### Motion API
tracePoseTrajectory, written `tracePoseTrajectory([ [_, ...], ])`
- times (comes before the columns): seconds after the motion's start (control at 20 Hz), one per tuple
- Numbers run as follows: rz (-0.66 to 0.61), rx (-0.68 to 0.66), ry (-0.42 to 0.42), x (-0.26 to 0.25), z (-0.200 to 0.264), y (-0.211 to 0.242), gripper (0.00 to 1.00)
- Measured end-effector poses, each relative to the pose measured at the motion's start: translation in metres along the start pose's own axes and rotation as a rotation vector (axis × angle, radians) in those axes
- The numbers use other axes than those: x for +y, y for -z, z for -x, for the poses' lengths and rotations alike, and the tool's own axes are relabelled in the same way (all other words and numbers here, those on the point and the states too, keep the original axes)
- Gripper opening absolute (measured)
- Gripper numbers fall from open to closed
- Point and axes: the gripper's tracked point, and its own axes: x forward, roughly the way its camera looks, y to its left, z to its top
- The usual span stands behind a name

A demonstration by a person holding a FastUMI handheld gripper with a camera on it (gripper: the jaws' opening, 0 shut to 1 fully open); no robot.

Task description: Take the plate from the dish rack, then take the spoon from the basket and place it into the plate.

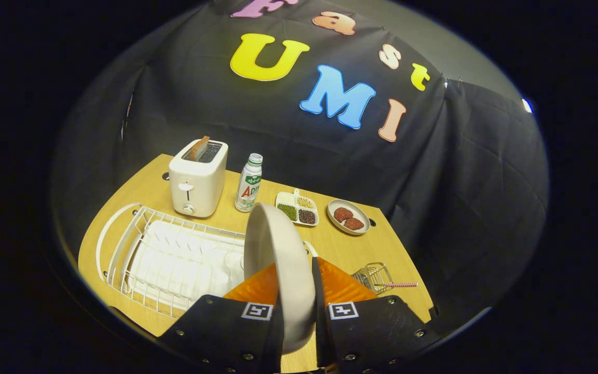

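Gripper view here: the gripper (296,291) is clamped on the plate (278,259), one finger pressing each face, so the plate stands on edge between them, tilted a bit to the left. Its top rim reaches up in front of the far stuff on the bench (351,249), and its bottom rim hangs down between the finger bases.

Left of the fingers sits the white wire dish rack (174,259) on its tray, close to the bench's near-left edge. Its rack slots look empty, and the plate hangs just off the rack's right end; can't tell if it's clear of the wires there.

Right of the fingers, near the bench's right edge, is the little wire basket (374,275) with the spoon (400,284) in it. The spoon's striped handle pokes out to the right, toward the edge. Not much bench is left between basket and edge.

Far side, left to right: a white toaster (196,179) with a slice of toast (200,148) sticking up out of it, a bottle (248,183) just beside it, a divided tray (297,208) of beans or grains, and a small dish (349,216) holding two reddish-brown pieces. They're lined up along the back near the dark cloth wall.

The open room is the bare wood strip running between that back row and the basket, straight ahead of the fingers and slightly right. That's the roomiest clear patch on the bench.
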Motion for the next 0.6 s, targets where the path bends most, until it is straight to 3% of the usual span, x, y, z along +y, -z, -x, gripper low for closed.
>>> tracePoseTrajectory([
  [0.35,0.021,-0.046,-0.035,-0.009,0.071,0.015,0.25],
  [0.6,-0.022,0.013,-0.056,-0.008,0.093,0.058,0.25],
])
